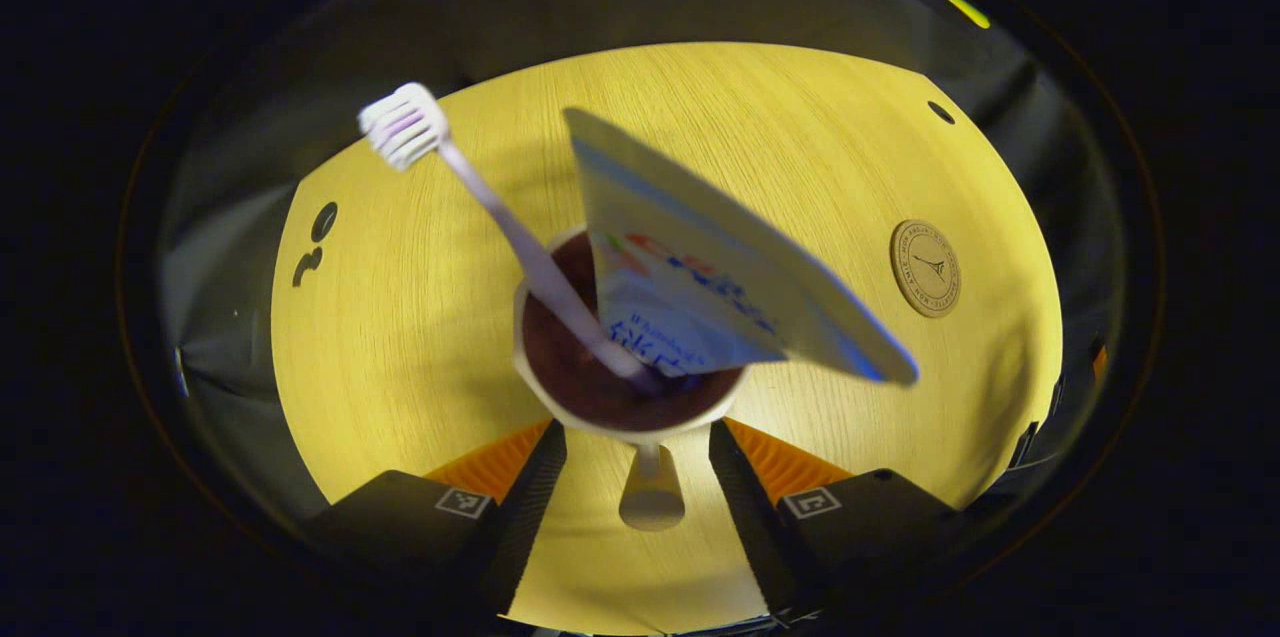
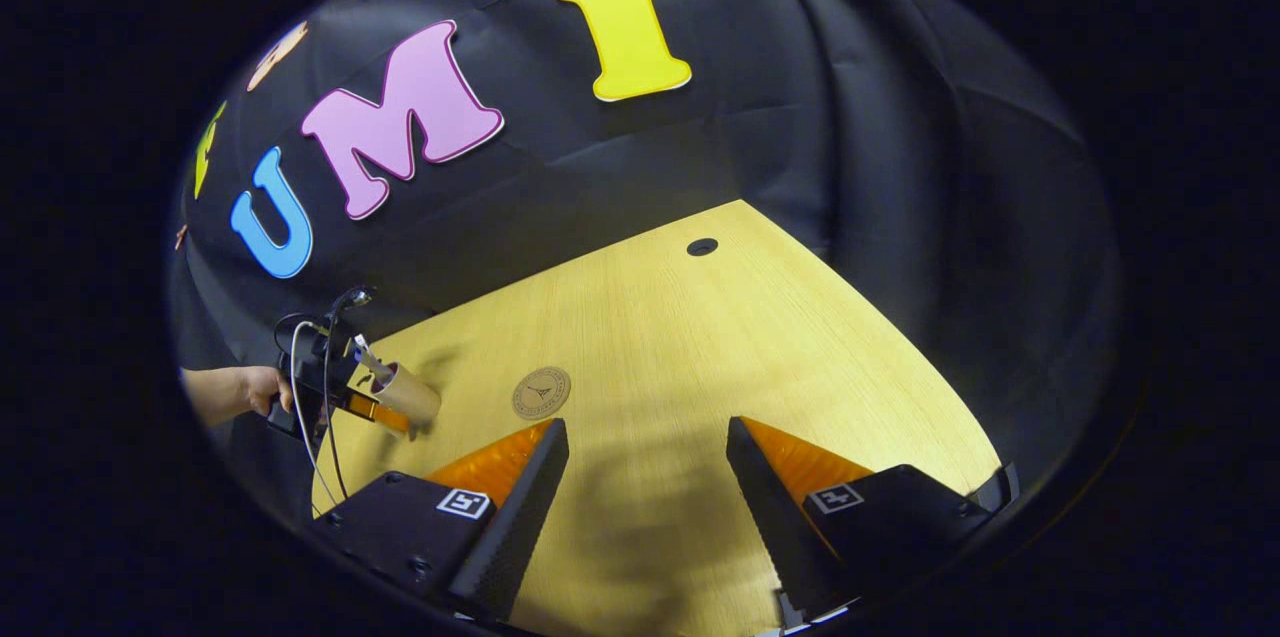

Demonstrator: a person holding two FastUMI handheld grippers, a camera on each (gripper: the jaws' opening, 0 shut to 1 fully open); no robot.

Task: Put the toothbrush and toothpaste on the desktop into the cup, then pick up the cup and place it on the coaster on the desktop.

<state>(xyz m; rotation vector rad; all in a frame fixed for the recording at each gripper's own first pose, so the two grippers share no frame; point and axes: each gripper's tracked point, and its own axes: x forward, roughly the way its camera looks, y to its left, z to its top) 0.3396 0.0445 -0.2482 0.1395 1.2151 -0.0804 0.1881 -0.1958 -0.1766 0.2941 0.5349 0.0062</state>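
Jaws: your left gripper [image 1: 640, 477] straddles the cup [image 1: 628, 387] handle, grip unclear; right gripper [image 2: 648, 507] gapes idle. Toothbrush [image 1: 500, 217] and toothpaste [image 1: 700, 287] are in; coaster [image 1: 925, 268] placement remains.

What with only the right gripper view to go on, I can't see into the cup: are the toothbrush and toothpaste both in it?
Observer: Yes. In the left gripper view the toothbrush and the toothpaste both stand in the cup, leaning apart.
Operator: Is the left claw on the cup?
Observer: The left claw has a finger against each side of the cup, with the handle untouched between them.
Operator: Where's the coaster from there?
Observer: In that view the coaster lies to the right of the cup, apart from it, with nothing on it.
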